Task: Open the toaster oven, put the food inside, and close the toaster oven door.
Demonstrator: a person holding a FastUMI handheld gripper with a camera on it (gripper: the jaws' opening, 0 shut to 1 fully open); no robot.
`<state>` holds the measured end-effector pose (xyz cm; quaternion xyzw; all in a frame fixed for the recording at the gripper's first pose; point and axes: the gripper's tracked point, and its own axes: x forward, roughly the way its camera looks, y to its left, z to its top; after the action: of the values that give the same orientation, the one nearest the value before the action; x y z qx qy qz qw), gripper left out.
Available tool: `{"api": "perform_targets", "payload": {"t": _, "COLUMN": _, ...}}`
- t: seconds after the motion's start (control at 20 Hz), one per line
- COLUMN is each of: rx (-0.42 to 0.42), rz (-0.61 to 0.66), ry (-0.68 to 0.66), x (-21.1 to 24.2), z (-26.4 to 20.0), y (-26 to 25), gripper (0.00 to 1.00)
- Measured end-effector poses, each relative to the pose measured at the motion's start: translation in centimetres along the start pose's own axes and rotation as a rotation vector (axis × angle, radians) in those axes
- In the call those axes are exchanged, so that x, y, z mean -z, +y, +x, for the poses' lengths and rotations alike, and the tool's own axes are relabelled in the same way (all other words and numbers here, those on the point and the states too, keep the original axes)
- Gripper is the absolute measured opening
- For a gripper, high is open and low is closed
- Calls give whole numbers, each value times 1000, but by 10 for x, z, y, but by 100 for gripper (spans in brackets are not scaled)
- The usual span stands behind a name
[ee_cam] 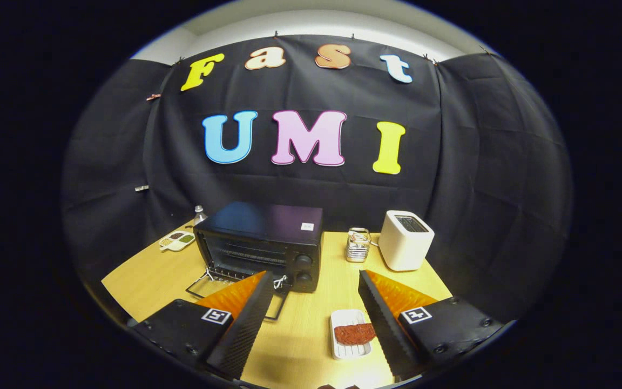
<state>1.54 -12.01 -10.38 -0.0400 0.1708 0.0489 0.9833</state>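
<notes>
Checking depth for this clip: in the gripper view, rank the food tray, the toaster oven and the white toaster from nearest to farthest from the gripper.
1. Food tray, between the open gripper fingers, beside the right one.
2. Toaster oven, ahead, door down behind the left finger.
3. White toaster, beyond the right finger.

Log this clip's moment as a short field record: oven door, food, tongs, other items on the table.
oven door: toaster oven open, door folded down flat
food: reddish slab on white dish, between the fingers, nearer the right one
tongs: open, holding nothing
other items: white toaster, wire holder, seasoning tray
</notes>
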Motion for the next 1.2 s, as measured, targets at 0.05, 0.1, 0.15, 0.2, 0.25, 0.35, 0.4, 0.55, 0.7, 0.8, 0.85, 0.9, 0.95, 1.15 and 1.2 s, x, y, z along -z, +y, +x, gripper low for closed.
{"api": "perform_targets", "payload": {"t": 0.05, "rx": -3, "rz": 12, "ry": 17, "x": 2, "z": 5, "y": -14, "gripper": 98}}
{"api": "perform_targets", "payload": {"t": 0.1, "rx": -13, "rz": 28, "ry": 30, "x": 4, "z": 6, "y": -25, "gripper": 98}}
{"api": "perform_targets", "payload": {"t": 0.15, "rx": -25, "rz": 43, "ry": 51, "x": 9, "z": 11, "y": -37, "gripper": 98}}
{"api": "perform_targets", "payload": {"t": 0.2, "rx": -34, "rz": 55, "ry": 80, "x": 17, "z": 15, "y": -49, "gripper": 98}}
{"api": "perform_targets", "payload": {"t": 0.25, "rx": -47, "rz": 66, "ry": 120, "x": 28, "z": 20, "y": -61, "gripper": 98}}
{"api": "perform_targets", "payload": {"t": 0.35, "rx": -64, "rz": 99, "ry": 199, "x": 52, "z": 26, "y": -85, "gripper": 97}}
{"api": "perform_targets", "payload": {"t": 0.4, "rx": -76, "rz": 123, "ry": 237, "x": 65, "z": 30, "y": -95, "gripper": 97}}
{"api": "perform_targets", "payload": {"t": 0.55, "rx": -122, "rz": 191, "ry": 373, "x": 112, "z": 42, "y": -115, "gripper": 99}}
{"api": "perform_targets", "payload": {"t": 0.7, "rx": -178, "rz": 259, "ry": 486, "x": 154, "z": 54, "y": -123, "gripper": 99}}
{"api": "perform_targets", "payload": {"t": 0.8, "rx": -203, "rz": 304, "ry": 522, "x": 171, "z": 64, "y": -124, "gripper": 99}}
{"api": "perform_targets", "payload": {"t": 0.85, "rx": -217, "rz": 333, "ry": 534, "x": 175, "z": 69, "y": -123, "gripper": 99}}
{"api": "perform_targets", "payload": {"t": 0.9, "rx": -232, "rz": 360, "ry": 547, "x": 178, "z": 72, "y": -121, "gripper": 98}}
{"api": "perform_targets", "payload": {"t": 0.95, "rx": -250, "rz": 381, "ry": 565, "x": 182, "z": 75, "y": -116, "gripper": 98}}
{"api": "perform_targets", "payload": {"t": 1.15, "rx": -312, "rz": 416, "ry": 617, "x": 193, "z": 79, "y": -100, "gripper": 84}}
{"api": "perform_targets", "payload": {"t": 1.2, "rx": -315, "rz": 414, "ry": 636, "x": 198, "z": 78, "y": -98, "gripper": 76}}
